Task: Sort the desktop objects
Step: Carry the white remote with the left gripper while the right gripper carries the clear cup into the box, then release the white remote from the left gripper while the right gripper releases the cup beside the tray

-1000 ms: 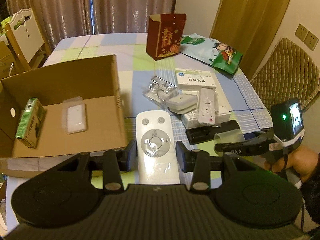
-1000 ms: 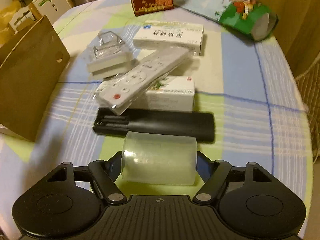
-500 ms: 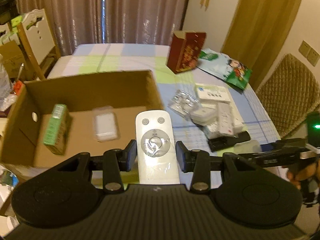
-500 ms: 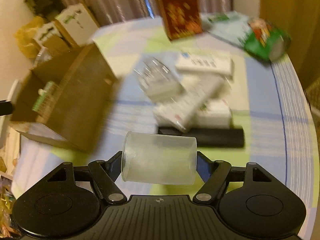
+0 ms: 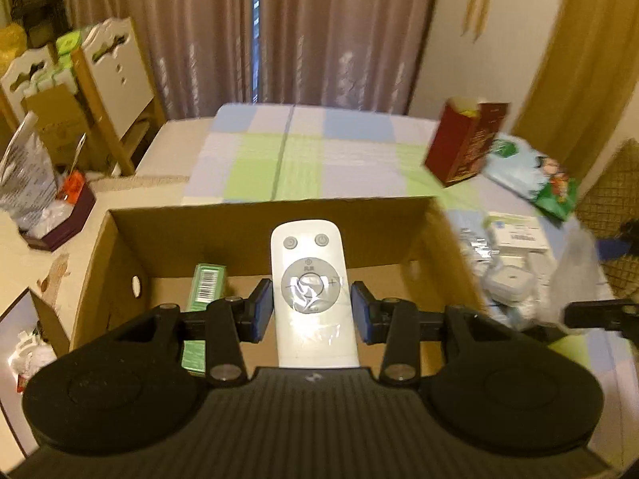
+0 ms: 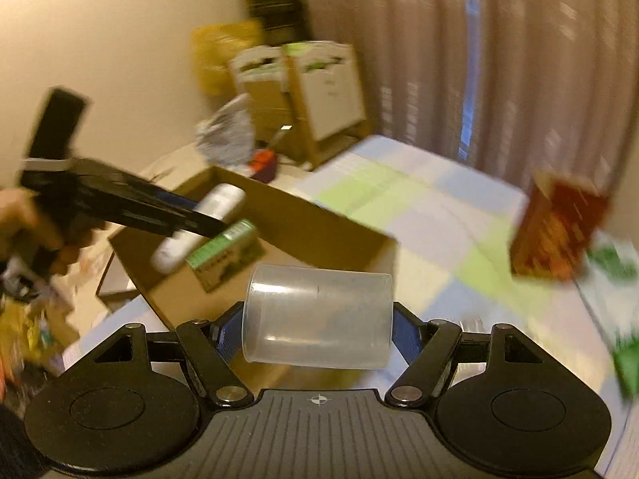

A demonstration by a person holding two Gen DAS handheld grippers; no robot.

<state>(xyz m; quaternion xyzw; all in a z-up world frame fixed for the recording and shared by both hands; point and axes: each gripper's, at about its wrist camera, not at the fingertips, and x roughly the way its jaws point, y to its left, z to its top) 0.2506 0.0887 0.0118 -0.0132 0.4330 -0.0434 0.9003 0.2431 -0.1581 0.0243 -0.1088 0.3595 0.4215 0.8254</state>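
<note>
the left gripper [image 5: 312, 311] is closed on the white remote [image 5: 310, 291], whose long axis runs straight ahead along the fingers, poised over the open cardboard box [image 5: 263, 215] and its green carton [image 5: 207, 285]. the right gripper [image 6: 317, 325] clamps a clear plastic cup [image 6: 317, 319] crosswise, beside the box [image 6: 303, 219], so the left looks nearer to dropping in.

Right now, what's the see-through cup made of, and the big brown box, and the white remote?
The cup looks like frosted plastic: cloudy, see-through, with soft shiny streaks. The box looks like plain cardboard: matte brown, thin raw edges. The remote looks like smooth glossy white plastic, and it seems wrapped in thin clear film, judging by the crinkly glare over its buttons.
</note>
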